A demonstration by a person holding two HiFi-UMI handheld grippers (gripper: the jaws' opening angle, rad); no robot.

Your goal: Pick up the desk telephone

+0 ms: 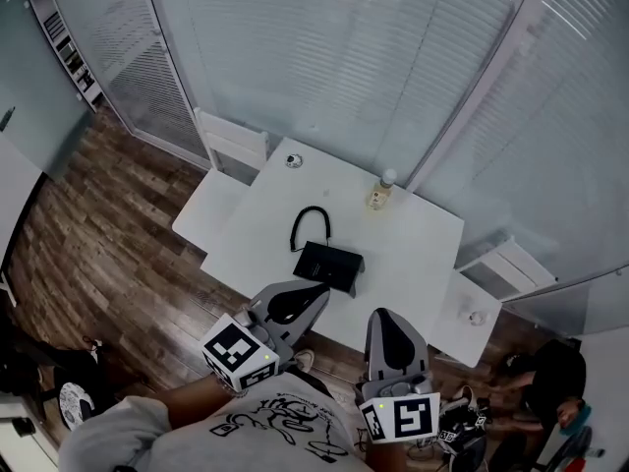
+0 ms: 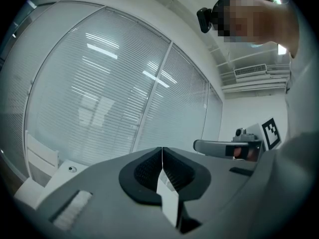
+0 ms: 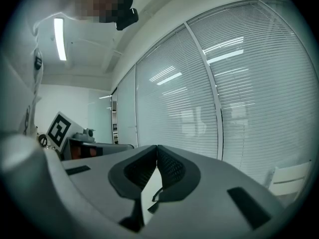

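While white table [image 1: 413,249] sits on wood floor [image 1: 118,254] by blinded glass [image 1: 344,67], desk telephone [image 1: 329,266] lies left-right mid-frame; left gripper [image 1: 316,292], right gripper [image 1: 382,316] closed, empty.

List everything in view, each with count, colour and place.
table: one, white, room centre
telephone: one, black, near side of the table, cord curling behind it
bottle: one, clear with a white cap, far edge of the table
small round thing: one, grey, far left corner of the table; too small to identify
left chair: one, white, left of the table
right chair: one, white, right of the table
floor: brown wood
blinds: pale, behind the table
left gripper: one, grey, shut, empty, by the table's near edge
right gripper: one, grey, shut, empty, beside it
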